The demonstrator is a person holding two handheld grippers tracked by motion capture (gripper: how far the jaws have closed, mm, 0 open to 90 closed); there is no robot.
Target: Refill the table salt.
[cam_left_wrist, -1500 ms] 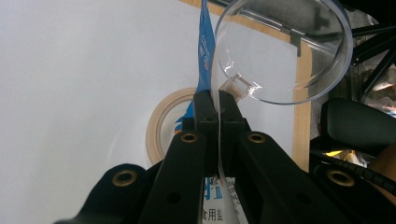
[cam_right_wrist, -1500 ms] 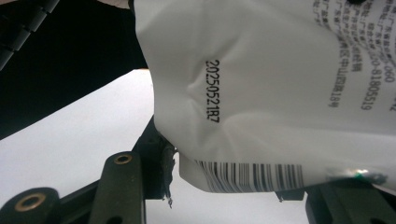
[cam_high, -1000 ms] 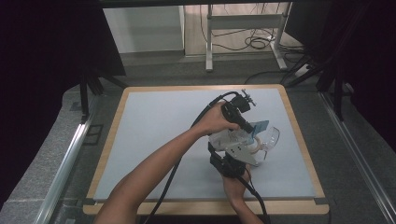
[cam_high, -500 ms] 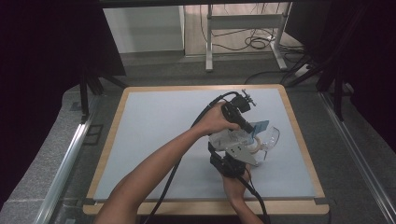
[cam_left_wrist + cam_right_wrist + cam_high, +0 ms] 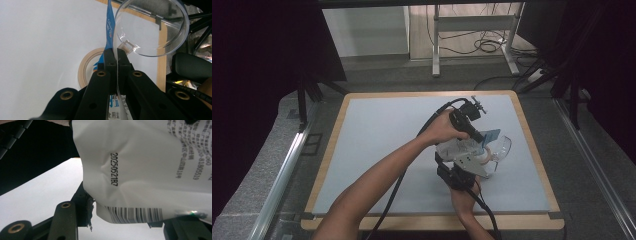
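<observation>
White bag [image 5: 150,170] printed with black text and a barcode, its top edge blue [image 5: 109,27], clear colourless bowl [image 5: 150,27], pale tan tape ring [image 5: 83,72], black gripper jaws with brass-coloured rivets, pale blue-grey mat [image 5: 377,130] — light wood border.

Bag [image 5: 150,170] cut off by frame edges

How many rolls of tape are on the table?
1. The tape roll lies flat on the white mat, just behind the left gripper, which pinches the plastic bag beside the clear bowl. Another could hide under the bag.
</observation>
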